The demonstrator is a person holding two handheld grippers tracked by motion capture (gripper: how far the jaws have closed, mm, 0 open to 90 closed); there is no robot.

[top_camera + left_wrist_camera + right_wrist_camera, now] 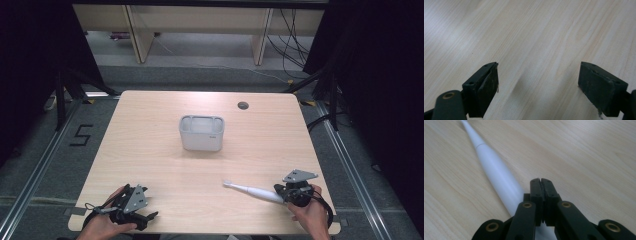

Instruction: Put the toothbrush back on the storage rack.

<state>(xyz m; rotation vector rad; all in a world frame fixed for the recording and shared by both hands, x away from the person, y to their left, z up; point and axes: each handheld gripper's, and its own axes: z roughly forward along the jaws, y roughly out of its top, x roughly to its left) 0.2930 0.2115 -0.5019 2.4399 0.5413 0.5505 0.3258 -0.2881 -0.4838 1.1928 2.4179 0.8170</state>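
Stretching out pale and woodgrained, the bench (pixel 150 150) sits on grey floor (pixel 40 165) between dark curtains (pixel 30 50). Left hand-held gripper (pixel 131 205) gapes apart over bare wood; right hand-held gripper (pixel 295 192), jaws pressed together, lies against the white toothbrush (pixel 252 191).

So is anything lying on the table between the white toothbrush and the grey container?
Nothing visible does. The toothbrush lies at the near right by the right gripper, whose jaws are shut above its handle. The container stands at the table's middle, and only bare wood shows between them. The left gripper rests open, off to the near left.
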